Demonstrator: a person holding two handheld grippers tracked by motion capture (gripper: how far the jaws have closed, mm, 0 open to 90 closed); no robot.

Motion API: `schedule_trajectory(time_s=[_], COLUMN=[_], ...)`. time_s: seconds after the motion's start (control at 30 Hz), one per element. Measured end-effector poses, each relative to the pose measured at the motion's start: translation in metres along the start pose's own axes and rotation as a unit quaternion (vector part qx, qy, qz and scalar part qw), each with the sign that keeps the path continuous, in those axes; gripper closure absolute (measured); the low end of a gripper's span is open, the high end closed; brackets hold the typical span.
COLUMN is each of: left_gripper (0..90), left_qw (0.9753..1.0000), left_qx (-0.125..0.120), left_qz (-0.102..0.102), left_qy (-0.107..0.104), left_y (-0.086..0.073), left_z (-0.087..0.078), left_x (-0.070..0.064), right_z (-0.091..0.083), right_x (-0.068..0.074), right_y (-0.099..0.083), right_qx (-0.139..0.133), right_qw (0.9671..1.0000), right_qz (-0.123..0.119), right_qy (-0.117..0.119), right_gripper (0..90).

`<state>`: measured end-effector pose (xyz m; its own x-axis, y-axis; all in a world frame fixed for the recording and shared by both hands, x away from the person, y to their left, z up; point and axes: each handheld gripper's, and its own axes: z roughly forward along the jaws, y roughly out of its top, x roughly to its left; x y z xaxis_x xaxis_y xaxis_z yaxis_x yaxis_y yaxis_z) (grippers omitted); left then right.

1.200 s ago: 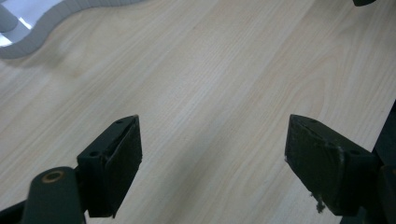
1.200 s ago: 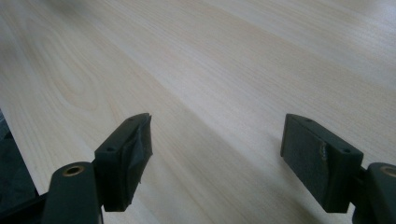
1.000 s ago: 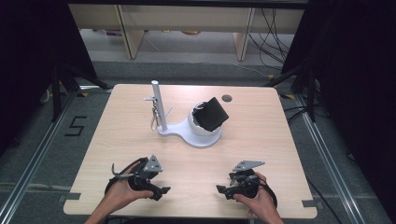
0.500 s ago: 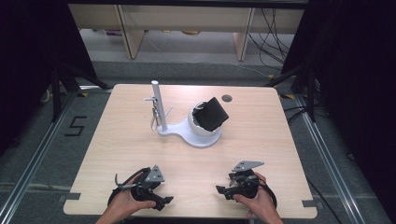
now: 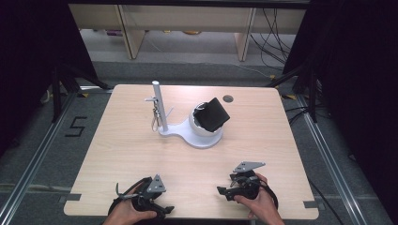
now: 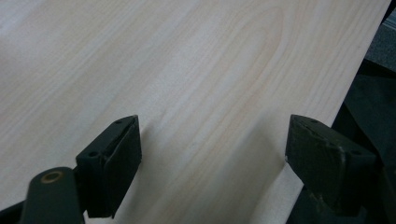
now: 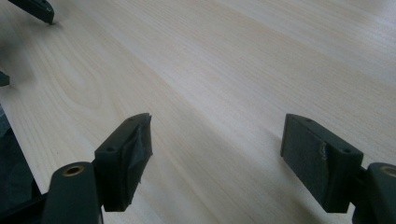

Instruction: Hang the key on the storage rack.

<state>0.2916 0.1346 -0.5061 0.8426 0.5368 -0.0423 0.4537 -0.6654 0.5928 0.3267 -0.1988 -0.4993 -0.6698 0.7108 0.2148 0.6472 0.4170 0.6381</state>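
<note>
Resting low in the frame on the table (image 5: 141, 140), the left gripper (image 5: 164, 209) and right gripper (image 5: 223, 191) both gape, empty.

Light wood worktop (image 5: 141, 154) on grey floor (image 5: 42, 140). Black curtains (image 5: 28, 56) either side of worktop. Pale shelving (image 5: 187, 18) beyond worktop's far edge. Cables (image 5: 277, 33) right of shelving. "5" marking (image 5: 75, 126) left of worktop.

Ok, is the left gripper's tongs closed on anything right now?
No: in the left gripper view the left gripper has its tongs spread wide apart, with bare wooden table between them.
</note>
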Motion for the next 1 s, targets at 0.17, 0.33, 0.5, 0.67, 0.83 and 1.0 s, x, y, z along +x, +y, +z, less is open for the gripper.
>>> schedule_trajectory(time_s=[0.17, 0.33, 0.5, 0.67, 0.83, 1.0], left_gripper=[18.2, 18.2, 18.2, 18.1, 18.0, 18.0], left_qw=[0.9999, 0.9997, 0.9994, 0.9995, 0.9993, 0.9994], left_qx=[-0.01, -0.022, -0.029, -0.025, -0.027, -0.021], left_qz=[-0.006, -0.006, -0.006, -0.006, -0.016, -0.021], left_qy=[0.006, 0.012, 0.016, 0.015, 0.019, 0.017], left_y=[-0.005, -0.007, -0.01, -0.012, -0.014, -0.015], left_z=[-0.002, -0.008, -0.013, -0.014, -0.013, -0.013], left_x=[-0.007, -0.01, -0.011, -0.01, -0.01, -0.008], right_z=[0.0, 0.0, 0.0, 0.0, 0.001, 0.001], right_x=[0.0, 0.001, 0.002, 0.003, 0.003, 0.003], right_y=[0.0, 0.0, 0.0, 0.0, 0.0, 0.0], right_qx=[-0.001, 0.0, 0.004, 0.005, -0.002, -0.003], right_qw=[1.0, 1.0, 1.0, 1.0, 1.0, 1.0], right_qz=[-0.001, -0.002, 0.001, 0.007, 0.008, 0.007], right_qy=[0.0, 0.0, 0.002, 0.003, 0.004, 0.003], right_gripper=[25.6, 25.6, 25.6, 25.6, 25.6, 25.6])
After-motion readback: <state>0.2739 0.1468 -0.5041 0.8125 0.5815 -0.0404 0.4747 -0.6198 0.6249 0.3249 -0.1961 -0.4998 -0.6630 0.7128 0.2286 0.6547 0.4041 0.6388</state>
